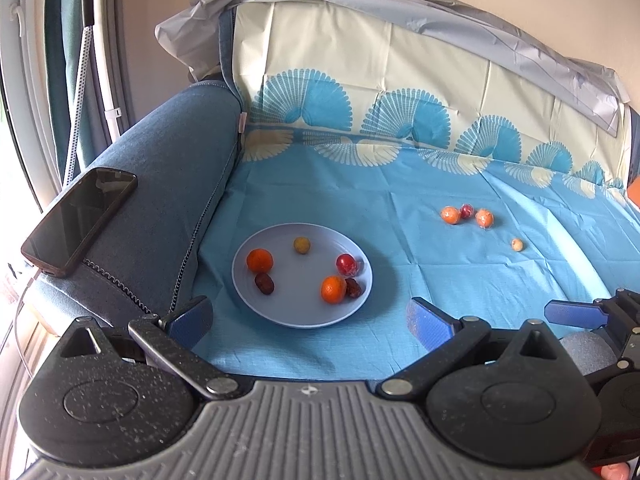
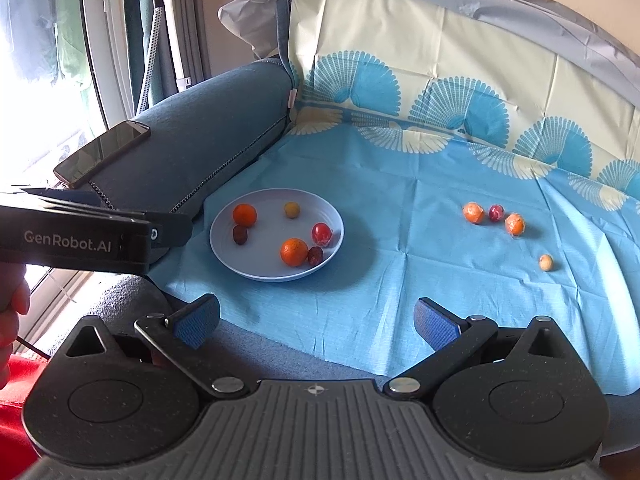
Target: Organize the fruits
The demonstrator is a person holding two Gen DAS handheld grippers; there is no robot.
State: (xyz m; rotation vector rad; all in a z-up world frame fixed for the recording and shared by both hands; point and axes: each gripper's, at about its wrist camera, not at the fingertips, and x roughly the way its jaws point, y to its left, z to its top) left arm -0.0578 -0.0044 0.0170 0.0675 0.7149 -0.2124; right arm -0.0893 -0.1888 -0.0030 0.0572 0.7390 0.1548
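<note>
A pale blue plate (image 1: 248,296) (image 2: 224,248) lies on the blue cloth and holds two oranges (image 1: 260,260), a red plum (image 1: 346,264), a small yellow fruit (image 1: 301,245) and two dark dates (image 1: 264,283). To its right on the cloth lie two wrapped oranges (image 1: 450,215) (image 2: 473,212), a wrapped red fruit (image 1: 466,211) (image 2: 496,213) and a small pale fruit (image 1: 517,245) (image 2: 546,262). My left gripper (image 1: 310,320) is open and empty, just in front of the plate. My right gripper (image 2: 316,328) is open and empty, held back near the cloth's front edge.
A blue sofa armrest (image 1: 160,184) stands left of the plate, with a phone (image 1: 80,220) lying on it. The cloth (image 1: 440,280) runs up the sofa back. The left gripper's body (image 2: 92,240) shows at the left of the right wrist view.
</note>
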